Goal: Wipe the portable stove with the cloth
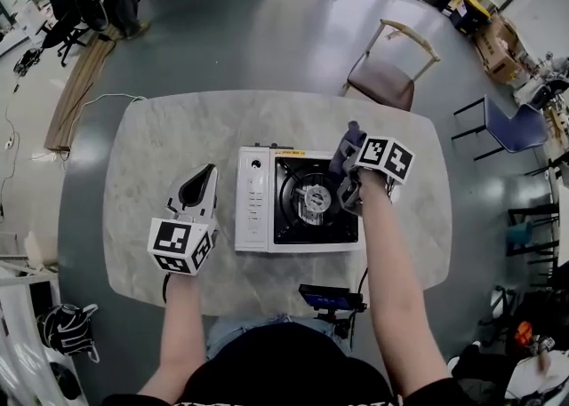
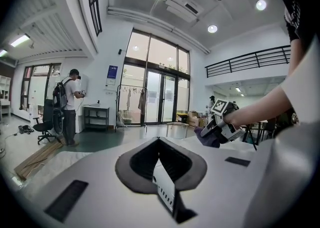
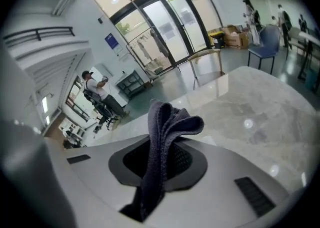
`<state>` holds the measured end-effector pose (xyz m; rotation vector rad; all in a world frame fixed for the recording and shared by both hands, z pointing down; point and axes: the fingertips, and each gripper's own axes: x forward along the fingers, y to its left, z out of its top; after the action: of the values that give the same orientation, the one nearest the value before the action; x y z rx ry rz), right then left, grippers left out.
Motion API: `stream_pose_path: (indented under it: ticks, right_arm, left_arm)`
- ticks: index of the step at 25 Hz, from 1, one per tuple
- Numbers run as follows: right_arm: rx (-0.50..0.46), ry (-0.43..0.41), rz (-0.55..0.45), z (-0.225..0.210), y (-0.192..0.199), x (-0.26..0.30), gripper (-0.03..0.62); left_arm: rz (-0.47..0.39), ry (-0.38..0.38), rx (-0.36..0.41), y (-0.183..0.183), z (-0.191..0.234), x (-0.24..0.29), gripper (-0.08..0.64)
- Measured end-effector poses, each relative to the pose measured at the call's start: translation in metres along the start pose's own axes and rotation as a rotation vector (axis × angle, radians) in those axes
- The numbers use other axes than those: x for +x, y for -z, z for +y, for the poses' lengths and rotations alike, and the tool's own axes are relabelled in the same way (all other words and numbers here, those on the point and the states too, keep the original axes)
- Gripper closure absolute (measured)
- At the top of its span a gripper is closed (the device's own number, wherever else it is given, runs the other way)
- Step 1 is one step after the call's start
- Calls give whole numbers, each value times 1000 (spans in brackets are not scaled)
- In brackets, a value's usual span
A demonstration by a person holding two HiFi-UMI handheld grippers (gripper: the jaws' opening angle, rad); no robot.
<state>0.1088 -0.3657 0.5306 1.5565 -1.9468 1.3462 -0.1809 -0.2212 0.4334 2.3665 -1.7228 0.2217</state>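
One portable stove (image 1: 298, 200), white with a black burner well, stands near the middle of the tabletop (image 1: 151, 147), somewhat closer to the near edge; its single round burner lies on the right and its control strip with one knob on the left. The markings on that strip are too small to be read. One dark grey-purple cloth (image 3: 167, 122) is clamped between the jaws of the right gripper (image 3: 162, 147), its free folds standing up past the jaw tips. In the head view this gripper (image 1: 354, 160) is placed at the stove's far right corner with the cloth (image 1: 347, 145) over the rim; whether cloth and stove touch cannot be determined. The left gripper (image 1: 204, 179) is held over bare tabletop just left of the stove, its jaws (image 2: 159, 144) brought together with nothing between them. Each of the two grippers carries one cube with black-and-white square markers; no lettering is legible. One small black device (image 1: 331, 296) sits at the near edge. Two chairs, one wooden-framed (image 1: 391, 71) and one blue (image 1: 511, 129), stand beyond the far edge.
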Motion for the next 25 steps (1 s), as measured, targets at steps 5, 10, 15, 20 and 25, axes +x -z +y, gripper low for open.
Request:
stream_pose_path:
  ticks: [5,10,15,20,25]
  right_arm:
    - [-323,156,98,-14,6,16,529]
    - [-547,222,208,-18,16,25,529]
    - [-641,235,277,-10,24,28,529]
    - [-662,219,271,3,34,30,529]
    - [-598,135,278,20,46,32,529]
  left_arm:
    - [9,-18,-3,3,7,0,549]
    - [6,-37,-10,4,14,-5,549]
    - [3,-50,-17,5,20,-11,549]
    - [-5,-52,-19,4,24,-15,549]
    - [-13,-52,-22,2,26,-19,549]
